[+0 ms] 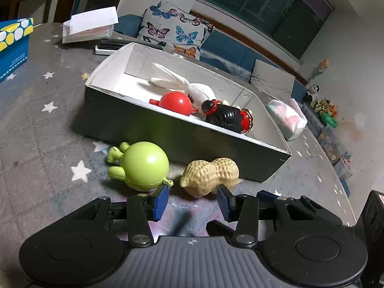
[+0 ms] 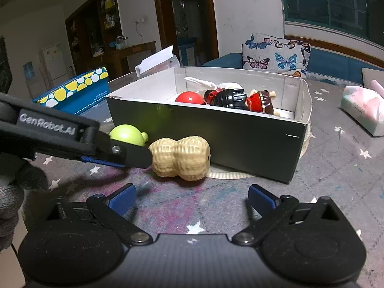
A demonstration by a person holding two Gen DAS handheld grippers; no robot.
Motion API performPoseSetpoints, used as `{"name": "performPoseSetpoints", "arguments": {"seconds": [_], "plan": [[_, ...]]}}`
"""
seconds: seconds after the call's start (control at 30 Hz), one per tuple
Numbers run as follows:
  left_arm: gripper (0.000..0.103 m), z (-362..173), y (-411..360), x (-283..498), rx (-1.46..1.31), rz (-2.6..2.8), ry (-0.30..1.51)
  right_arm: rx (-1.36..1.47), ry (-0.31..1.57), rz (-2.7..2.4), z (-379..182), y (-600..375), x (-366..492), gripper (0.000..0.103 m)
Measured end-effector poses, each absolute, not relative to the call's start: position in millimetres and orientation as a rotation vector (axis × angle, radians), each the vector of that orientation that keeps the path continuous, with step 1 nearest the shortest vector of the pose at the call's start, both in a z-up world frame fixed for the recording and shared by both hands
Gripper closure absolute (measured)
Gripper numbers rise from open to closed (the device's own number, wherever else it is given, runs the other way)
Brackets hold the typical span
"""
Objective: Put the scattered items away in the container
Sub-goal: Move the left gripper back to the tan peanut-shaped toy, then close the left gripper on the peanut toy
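Observation:
A tan peanut toy [image 1: 210, 176] and a green round toy [image 1: 141, 169] lie on the grey star cloth in front of the open dark box [image 1: 153, 127]. The box holds a white rabbit toy [image 1: 189, 86], a red ball toy [image 1: 176, 102] and a black and red figure [image 1: 225, 117]. My left gripper [image 1: 193, 202] is open and empty, just short of the peanut and the green toy. My right gripper [image 2: 192, 198] is open and empty, a little back from the peanut toy [image 2: 181, 158]. The left gripper's finger shows in the right wrist view [image 2: 129, 154], touching the peanut's left end.
A blue box with yellow and white spots [image 2: 74, 93] stands left of the dark box [image 2: 216, 129]. A pastel tissue pack [image 2: 362, 108] lies at the right. A white folder [image 1: 88, 27] lies behind. A sofa with a butterfly cushion [image 1: 172, 30] lies beyond the table edge.

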State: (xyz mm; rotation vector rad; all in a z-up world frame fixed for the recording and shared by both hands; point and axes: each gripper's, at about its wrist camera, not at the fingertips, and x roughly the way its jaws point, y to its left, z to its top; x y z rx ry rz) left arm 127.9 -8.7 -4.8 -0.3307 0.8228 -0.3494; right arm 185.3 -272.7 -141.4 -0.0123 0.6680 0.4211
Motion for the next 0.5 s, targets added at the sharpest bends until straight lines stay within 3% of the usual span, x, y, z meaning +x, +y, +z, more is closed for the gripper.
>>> {"name": "performPoseSetpoints", "arguments": {"seconds": [0.5], "plan": [[0.056, -12, -22, 136, -0.325, -0.397, 0.812, -0.009, 0.675, 0.42, -144, -275, 187, 0.002]]}}
